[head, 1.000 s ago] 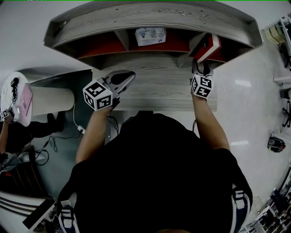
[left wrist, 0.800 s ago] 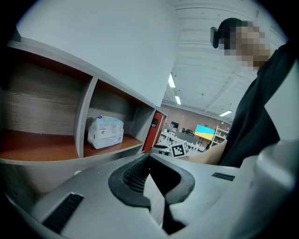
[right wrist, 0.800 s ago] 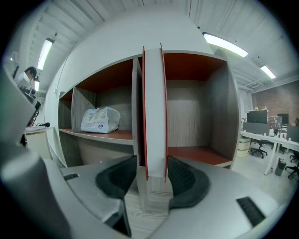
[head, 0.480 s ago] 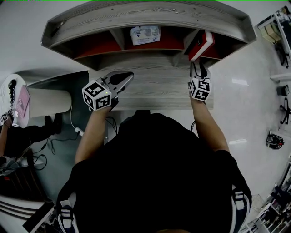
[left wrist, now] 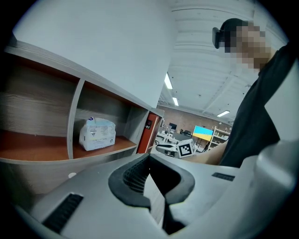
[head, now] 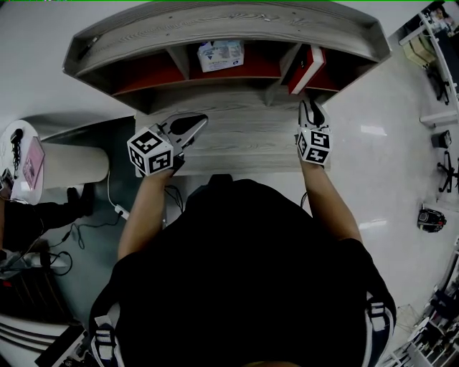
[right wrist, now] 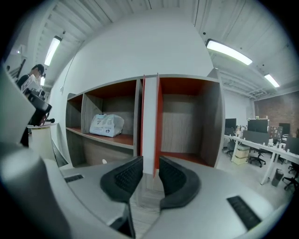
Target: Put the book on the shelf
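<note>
The book (head: 305, 67) stands upright in the shelf's (head: 237, 21) right compartment, against its left wall. Just before it, near the desk's (head: 244, 140) right edge, the right gripper (head: 313, 107) has just been closing its jaws; they are narrowly apart and empty. The left gripper (head: 203, 119), jaws together, is near the left edge.

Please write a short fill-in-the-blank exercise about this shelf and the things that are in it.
1. The book has a ___ cover.
2. It stands in the ___ compartment of the shelf, counted from the person's side.
3. The white package lies in the ___ compartment.
4. The left gripper holds ___.

Missing words: red; rightmost; middle; nothing.
</note>
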`<state>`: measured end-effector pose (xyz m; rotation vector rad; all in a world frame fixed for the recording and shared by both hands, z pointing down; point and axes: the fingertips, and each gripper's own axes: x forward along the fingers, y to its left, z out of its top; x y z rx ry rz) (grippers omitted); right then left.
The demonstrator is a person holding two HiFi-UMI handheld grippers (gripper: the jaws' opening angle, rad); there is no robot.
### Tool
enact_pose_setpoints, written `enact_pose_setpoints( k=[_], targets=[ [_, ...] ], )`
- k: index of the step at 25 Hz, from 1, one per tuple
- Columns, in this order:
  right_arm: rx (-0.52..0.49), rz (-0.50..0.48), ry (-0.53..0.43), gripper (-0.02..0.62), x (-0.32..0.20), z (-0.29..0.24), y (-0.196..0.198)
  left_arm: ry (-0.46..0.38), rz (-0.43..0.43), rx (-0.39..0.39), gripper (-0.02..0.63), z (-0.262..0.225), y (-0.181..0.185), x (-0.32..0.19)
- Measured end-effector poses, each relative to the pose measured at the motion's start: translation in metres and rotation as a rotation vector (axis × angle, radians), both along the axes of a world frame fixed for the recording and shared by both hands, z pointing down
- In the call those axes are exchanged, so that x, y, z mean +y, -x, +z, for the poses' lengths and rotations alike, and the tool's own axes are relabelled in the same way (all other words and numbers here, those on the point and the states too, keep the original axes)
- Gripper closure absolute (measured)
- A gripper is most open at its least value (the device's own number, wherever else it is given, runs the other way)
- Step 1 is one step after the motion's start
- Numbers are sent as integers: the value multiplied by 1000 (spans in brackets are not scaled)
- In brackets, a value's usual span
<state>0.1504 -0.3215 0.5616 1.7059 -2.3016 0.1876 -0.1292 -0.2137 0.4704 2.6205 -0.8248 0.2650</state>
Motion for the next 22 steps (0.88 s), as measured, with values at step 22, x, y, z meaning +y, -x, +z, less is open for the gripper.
enact_pose_setpoints(
  k=[22],
  targets=[
    [-9,-22,-76,538,17,-56,-13,-49,30,-21,586,-14,-32,16]
  ],
)
